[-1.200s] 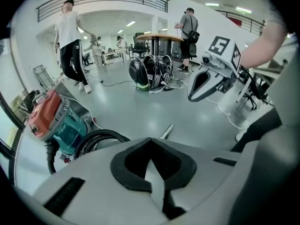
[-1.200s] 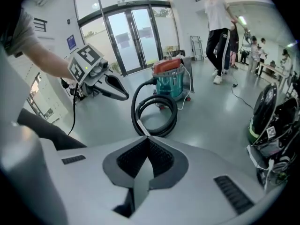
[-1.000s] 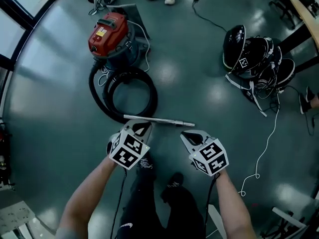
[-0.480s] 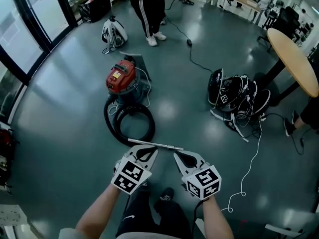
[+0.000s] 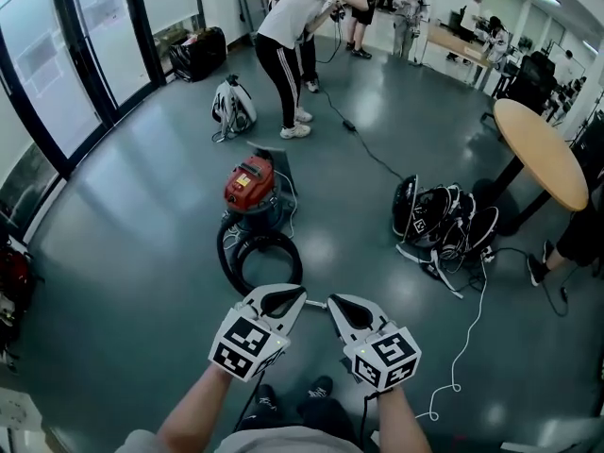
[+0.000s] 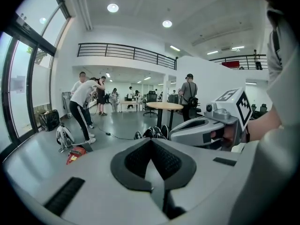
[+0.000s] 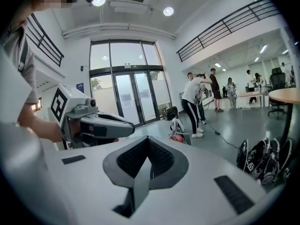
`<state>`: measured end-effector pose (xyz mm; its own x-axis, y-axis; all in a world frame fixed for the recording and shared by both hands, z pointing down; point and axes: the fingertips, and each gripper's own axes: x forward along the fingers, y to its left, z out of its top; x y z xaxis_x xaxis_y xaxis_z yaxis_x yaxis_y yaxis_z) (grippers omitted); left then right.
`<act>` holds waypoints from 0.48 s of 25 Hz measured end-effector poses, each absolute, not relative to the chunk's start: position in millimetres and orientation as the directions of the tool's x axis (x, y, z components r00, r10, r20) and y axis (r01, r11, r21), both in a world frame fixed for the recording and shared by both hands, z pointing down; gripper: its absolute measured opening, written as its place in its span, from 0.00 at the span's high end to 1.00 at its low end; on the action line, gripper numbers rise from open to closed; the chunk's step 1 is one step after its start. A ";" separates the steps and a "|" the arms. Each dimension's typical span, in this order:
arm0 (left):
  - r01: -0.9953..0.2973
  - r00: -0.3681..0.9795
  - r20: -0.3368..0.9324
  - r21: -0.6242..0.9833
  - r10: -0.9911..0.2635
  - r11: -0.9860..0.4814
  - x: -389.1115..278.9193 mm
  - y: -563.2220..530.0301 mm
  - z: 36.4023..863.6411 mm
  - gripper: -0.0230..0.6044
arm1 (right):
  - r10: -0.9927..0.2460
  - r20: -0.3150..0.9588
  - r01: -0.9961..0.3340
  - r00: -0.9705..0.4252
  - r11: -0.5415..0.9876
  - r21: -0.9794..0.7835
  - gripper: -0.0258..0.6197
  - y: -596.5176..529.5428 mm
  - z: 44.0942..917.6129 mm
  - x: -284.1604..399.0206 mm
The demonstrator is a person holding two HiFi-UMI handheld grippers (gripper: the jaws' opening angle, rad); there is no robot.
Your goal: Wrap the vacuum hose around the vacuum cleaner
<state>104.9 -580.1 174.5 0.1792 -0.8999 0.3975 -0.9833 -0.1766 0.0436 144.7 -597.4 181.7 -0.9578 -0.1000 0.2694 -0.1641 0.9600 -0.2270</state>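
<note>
At twelve o'clock from both grippers, the red vacuum cleaner (image 5: 249,185) stood on the floor, with its black hose (image 5: 226,258) coiled on the floor at its six o'clock side. What looked like the metal wand (image 5: 317,302) peeked between the left gripper (image 5: 291,296) and the right gripper (image 5: 336,304). Both had their jaws pressed together on nothing. Opening one gripper and taking the hose near its free end would likely suit looping best.
</note>
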 end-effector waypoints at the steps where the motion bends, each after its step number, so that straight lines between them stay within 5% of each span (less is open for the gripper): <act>1: -0.983 0.178 0.389 0.042 -0.904 -0.176 103.3 -572.8 168.4 0.96 | -0.102 0.261 -0.162 -0.960 0.963 -0.216 0.96 -589.9 172.9 142.5; 12: -0.983 0.184 0.295 0.029 -0.938 -0.183 102.8 -496.6 114.9 0.96 | -0.117 0.205 -0.142 -0.972 0.984 -0.111 0.96 -510.9 112.4 125.8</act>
<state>102.8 -496.6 114.9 0.1838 -0.9378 0.2946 -0.9826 -0.1834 0.0294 125.8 -510.9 112.4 -0.9717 -0.1168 0.2054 -0.1417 0.9837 -0.1110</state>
